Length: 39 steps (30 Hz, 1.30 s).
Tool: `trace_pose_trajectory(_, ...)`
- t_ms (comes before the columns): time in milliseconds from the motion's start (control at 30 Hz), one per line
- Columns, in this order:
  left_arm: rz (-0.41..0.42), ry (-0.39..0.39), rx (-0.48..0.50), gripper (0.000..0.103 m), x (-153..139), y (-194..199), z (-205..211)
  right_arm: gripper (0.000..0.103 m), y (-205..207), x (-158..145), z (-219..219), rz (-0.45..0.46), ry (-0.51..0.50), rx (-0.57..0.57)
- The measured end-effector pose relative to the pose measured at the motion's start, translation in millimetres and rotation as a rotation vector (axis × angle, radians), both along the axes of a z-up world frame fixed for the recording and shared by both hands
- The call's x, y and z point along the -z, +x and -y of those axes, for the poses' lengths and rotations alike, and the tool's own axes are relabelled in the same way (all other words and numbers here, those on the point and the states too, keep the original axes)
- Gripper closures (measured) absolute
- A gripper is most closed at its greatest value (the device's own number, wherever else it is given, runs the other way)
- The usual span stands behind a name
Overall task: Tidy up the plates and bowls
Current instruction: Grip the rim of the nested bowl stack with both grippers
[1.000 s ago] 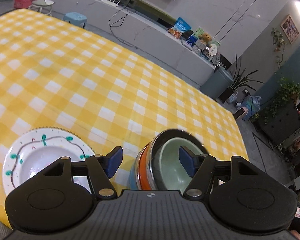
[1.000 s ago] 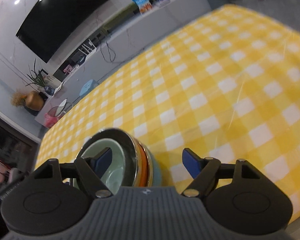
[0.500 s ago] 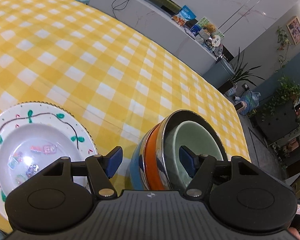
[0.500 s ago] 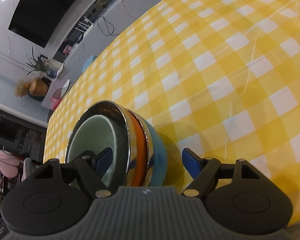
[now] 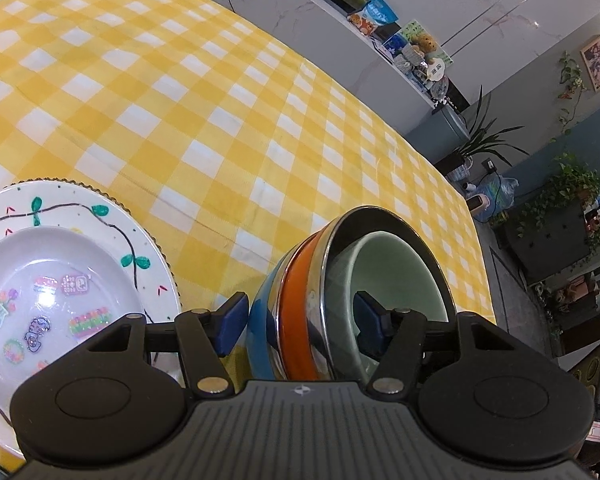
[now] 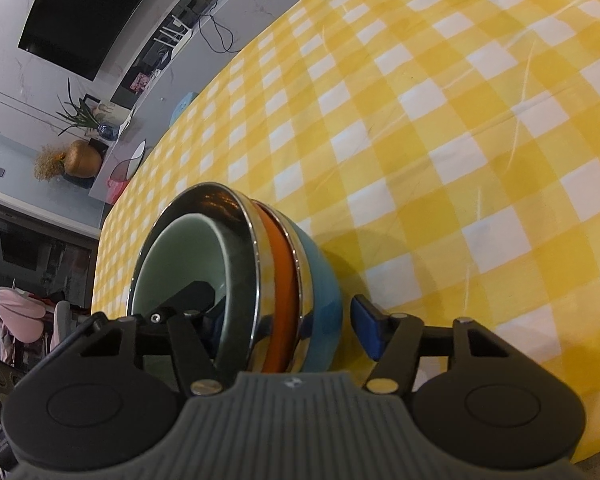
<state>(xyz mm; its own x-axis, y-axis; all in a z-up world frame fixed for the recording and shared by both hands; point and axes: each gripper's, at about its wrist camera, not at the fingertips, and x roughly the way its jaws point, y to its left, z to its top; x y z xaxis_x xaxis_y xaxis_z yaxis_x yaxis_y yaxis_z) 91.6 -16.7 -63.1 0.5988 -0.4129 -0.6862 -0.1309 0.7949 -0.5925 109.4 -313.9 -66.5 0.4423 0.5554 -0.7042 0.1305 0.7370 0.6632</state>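
A stack of nested bowls (image 5: 332, 292) is seen at the lower centre of both views, on the bench (image 5: 220, 120) under a yellow checked cloth. The left tool (image 5: 298, 322) is set astride the stack's rim wall, one pad outside the blue bowl (image 5: 262, 320), the other inside the pale green bowl (image 5: 400, 272); its jaws are closing, the outer pad apart from the wall. The right tool (image 6: 290, 322) straddles the opposite side likewise, jaws closing, outer pad not touching. A decorated plate (image 5: 60, 280) lies at lower left in the left wrist view.
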Motion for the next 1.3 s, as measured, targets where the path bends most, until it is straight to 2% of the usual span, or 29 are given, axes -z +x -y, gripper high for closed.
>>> trace_pose_trajectory(300, -0.027, 0.035, 0.011, 0.048, 0, 4, 4, 0.047, 3, -2, -2, 0.008, -0.007, -0.011)
trace_pose_trajectory(567, -0.028, 0.055, 0.017, 0.050, -3, 4, 6, 0.052, 0, -3, -1, 0.000, -0.017, -0.001)
trace_pose_trajectory(900, -0.029, 0.080, 0.020, 0.050, -8, -4, 10, 0.054, -5, -2, 4, -0.027, 0.003, 0.013)
trace_pose_trajectory(1300, 0.005, 0.107, 0.011, 0.050, -32, -27, 1, 0.054, -21, -20, -3, 0.014, 0.020, -0.014)
